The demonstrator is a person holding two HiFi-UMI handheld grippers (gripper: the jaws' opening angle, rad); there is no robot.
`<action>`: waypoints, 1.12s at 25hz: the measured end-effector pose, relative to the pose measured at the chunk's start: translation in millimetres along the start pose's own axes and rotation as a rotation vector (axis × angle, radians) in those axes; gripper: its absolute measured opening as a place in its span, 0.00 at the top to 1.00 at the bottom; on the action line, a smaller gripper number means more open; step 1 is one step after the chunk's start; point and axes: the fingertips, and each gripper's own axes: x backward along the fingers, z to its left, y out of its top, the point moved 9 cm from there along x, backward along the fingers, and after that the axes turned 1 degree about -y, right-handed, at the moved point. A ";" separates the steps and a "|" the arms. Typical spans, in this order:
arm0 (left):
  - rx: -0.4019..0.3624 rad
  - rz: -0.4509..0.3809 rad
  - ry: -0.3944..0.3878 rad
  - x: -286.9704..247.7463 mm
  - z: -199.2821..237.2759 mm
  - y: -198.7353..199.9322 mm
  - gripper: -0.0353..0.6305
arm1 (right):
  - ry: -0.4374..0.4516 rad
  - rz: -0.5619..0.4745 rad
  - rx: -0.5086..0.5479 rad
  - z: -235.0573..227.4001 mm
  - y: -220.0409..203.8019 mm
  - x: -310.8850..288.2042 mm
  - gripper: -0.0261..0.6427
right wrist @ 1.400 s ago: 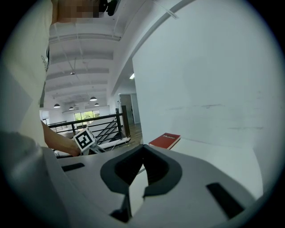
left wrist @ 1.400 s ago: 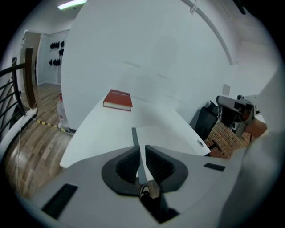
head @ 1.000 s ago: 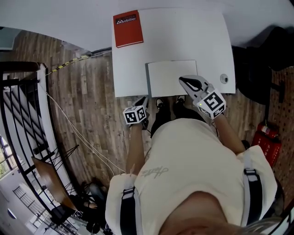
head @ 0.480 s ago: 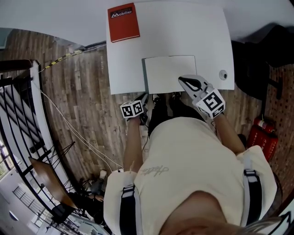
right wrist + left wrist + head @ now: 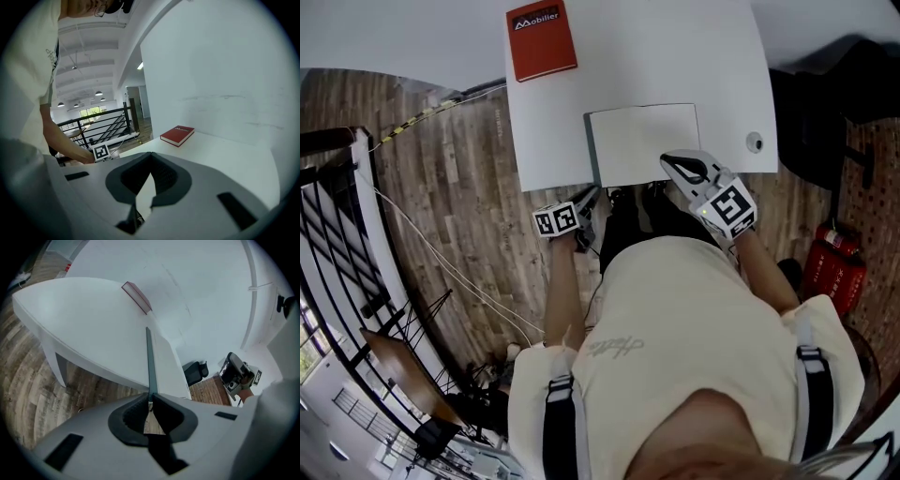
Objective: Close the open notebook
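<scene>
Where the smooth white table (image 5: 712,56) reaches its near edge, the left gripper (image 5: 589,197), jaws pressed together, sits at the dark-spined corner of the flat, white rectangular notebook (image 5: 642,141). The right gripper (image 5: 675,167), likewise closed and empty, overlies its right near corner.

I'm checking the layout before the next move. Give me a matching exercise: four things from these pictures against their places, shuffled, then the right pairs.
Things:
1. red book
2. notebook
3. left gripper
4. right gripper

Places:
A. over the notebook's near right corner
B. far left corner of the table
C. at the notebook's near left corner
D. middle of the table's near edge

Pairs: 1-B, 2-D, 3-C, 4-A.
</scene>
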 end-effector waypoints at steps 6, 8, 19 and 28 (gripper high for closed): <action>0.027 0.044 -0.109 -0.6 6.5 3.3 0.91 | -0.027 0.021 0.020 4.2 -2.1 0.8 0.95; 0.031 0.056 -0.138 -1.2 6.5 4.9 0.91 | -0.039 0.028 0.021 4.4 -2.1 2.0 0.95; -0.087 0.064 -0.109 3.7 -12.4 14.9 0.92 | -0.069 0.007 0.015 17.6 10.8 -4.4 0.95; -0.202 0.070 -0.148 13.9 -62.2 33.5 0.92 | -0.137 0.009 -0.005 23.0 1.4 3.5 0.95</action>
